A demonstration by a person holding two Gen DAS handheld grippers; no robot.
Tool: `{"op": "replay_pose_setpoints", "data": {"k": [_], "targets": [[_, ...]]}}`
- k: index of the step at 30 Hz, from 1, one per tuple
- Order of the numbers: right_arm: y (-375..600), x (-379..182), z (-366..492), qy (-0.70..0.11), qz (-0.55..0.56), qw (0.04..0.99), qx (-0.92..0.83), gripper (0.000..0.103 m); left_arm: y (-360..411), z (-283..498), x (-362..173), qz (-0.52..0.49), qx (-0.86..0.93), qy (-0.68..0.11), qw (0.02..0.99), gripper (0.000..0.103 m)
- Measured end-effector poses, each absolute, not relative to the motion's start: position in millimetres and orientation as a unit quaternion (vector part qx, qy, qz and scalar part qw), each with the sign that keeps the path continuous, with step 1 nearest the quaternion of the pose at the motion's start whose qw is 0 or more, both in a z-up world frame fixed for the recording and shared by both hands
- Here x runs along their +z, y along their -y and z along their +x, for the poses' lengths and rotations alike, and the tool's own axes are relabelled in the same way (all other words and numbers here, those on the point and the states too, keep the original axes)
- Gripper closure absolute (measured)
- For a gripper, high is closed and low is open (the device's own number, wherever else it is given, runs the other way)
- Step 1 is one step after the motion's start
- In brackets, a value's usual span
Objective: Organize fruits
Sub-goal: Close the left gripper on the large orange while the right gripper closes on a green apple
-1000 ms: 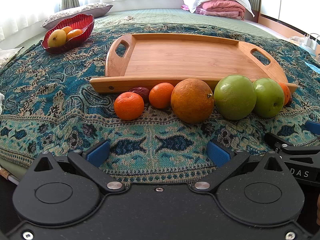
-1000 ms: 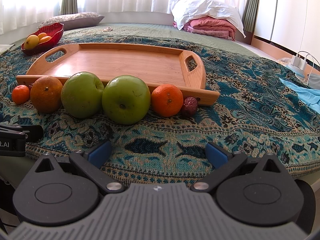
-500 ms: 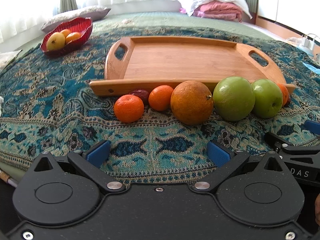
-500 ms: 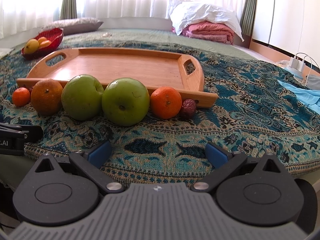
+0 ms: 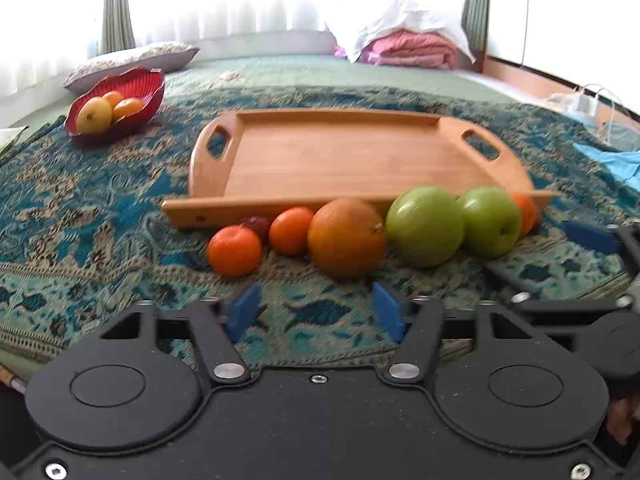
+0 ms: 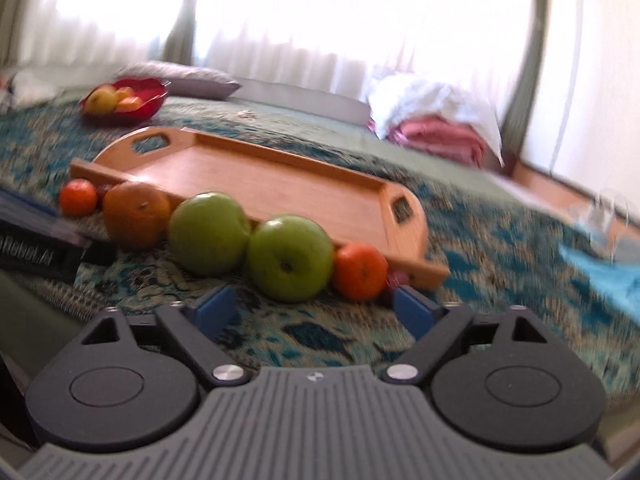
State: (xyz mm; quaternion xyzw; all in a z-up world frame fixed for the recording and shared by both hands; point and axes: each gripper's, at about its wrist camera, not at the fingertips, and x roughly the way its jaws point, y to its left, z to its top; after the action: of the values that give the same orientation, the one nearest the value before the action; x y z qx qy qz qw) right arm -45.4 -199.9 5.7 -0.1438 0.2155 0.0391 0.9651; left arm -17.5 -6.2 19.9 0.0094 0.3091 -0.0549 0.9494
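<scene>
Right gripper point(image 6: 310, 312), jaws wide and empty, faces a green apple point(image 6: 290, 258) directly ahead; left gripper point(image 5: 316, 312), likewise wide, faces the large orange point(image 5: 346, 236).

A home bedroom. A bed point(image 5: 320, 76) fills the frame, spread with a teal patterned blanket point(image 5: 80, 208). At upper left a pillow point(image 5: 132, 60) lies by the sheer-curtained window point(image 5: 240, 0); at upper right sits folded pink bedding point(image 5: 412, 50) under a white sheet. A charger and cables point(image 5: 588, 100) lie at the far right.
</scene>
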Motion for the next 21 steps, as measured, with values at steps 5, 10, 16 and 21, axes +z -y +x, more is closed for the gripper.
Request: {"op": "replay_pose_setpoints", "data": {"k": [5,10,16,21], "targets": [[190.2,1.4,-40.1,-0.207,-0.172,0.962,0.043,0.022,6.6,-14.7,24.3,-0.024,-0.082,-0.298,0.951,0.058],[187.3,4.3,-35.4,-0.194,-0.195,0.96,0.047,0.023,11.3,-6.6,23.5,-0.001,-0.076,-0.29,0.954,0.058],[187.0,2.8,-31.2,-0.184,-0.234,0.952,0.077,0.024,11.4,3.6,19.1,-0.006,-0.089,-0.29,0.953,0.058],[185.8,-0.4,-26.7,-0.18,-0.255,0.946,0.092,0.025,12.7,9.6,14.3,-0.006,-0.095,-0.29,0.952,0.057]]}}
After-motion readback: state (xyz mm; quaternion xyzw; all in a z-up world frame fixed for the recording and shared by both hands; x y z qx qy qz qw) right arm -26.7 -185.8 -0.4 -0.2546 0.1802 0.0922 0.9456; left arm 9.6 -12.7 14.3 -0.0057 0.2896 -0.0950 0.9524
